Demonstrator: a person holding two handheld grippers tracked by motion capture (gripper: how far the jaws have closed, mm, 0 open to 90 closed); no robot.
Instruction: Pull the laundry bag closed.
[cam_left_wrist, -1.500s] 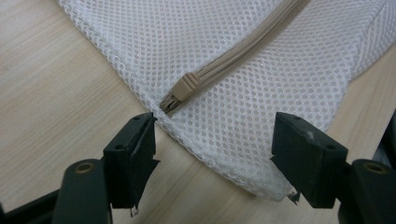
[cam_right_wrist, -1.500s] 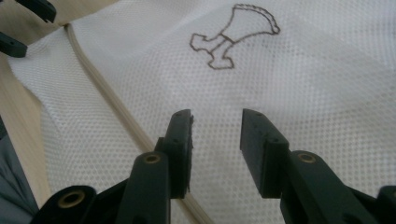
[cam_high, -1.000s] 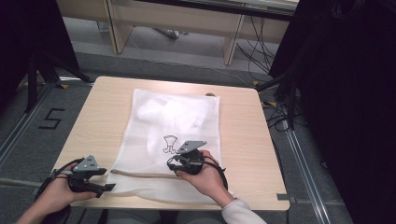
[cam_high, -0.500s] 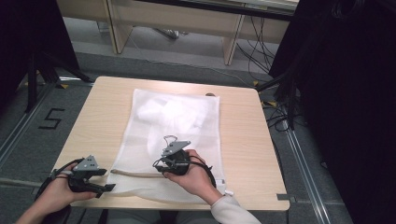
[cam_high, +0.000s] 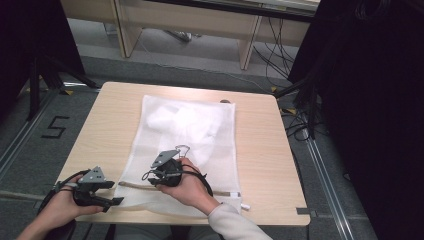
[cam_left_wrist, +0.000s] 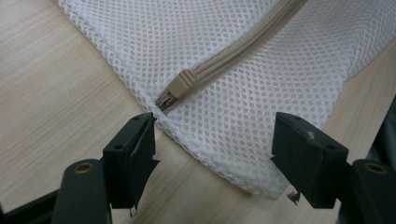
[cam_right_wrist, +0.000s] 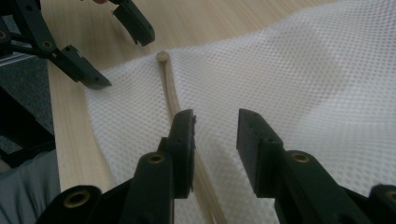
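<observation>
Table (cam_high: 260, 150) — light wood, a white mesh bag (cam_high: 200, 135) flat on its middle, mouth edge toward the person. Something white sits inside the bag's far half; too soft to identify.

Zipper (cam_high: 137, 186) — a beige strip along the near edge, long axis running left to right across the table. Its closed end with the slider (cam_left_wrist: 180, 85) lies at the bag's left corner.

Left gripper (cam_high: 114, 192) rests at that corner, jaws spread wide, nothing between the pads; the corner lies just ahead of them, slider a little beyond the left jaw. Right gripper (cam_high: 152, 179) is over the bag's near part, pointing left along the strip. Its jaws have just been closing and stand partly apart, a clear gap left, mesh under them, pads pressing nothing.

Key relation: the strip passes under the right gripper's left jaw, not through the gap, so I judge a small sideways shift is needed before a pinch. The left gripper is nearer the slider.

Views: the left gripper view resolves the slider's shape; the right gripper view shows it as a small knob with the strip leading to it and the left gripper's jaws (cam_right_wrist: 122, 46) flanking that end. The high view gives the layout, no zipper detail.
</observation>
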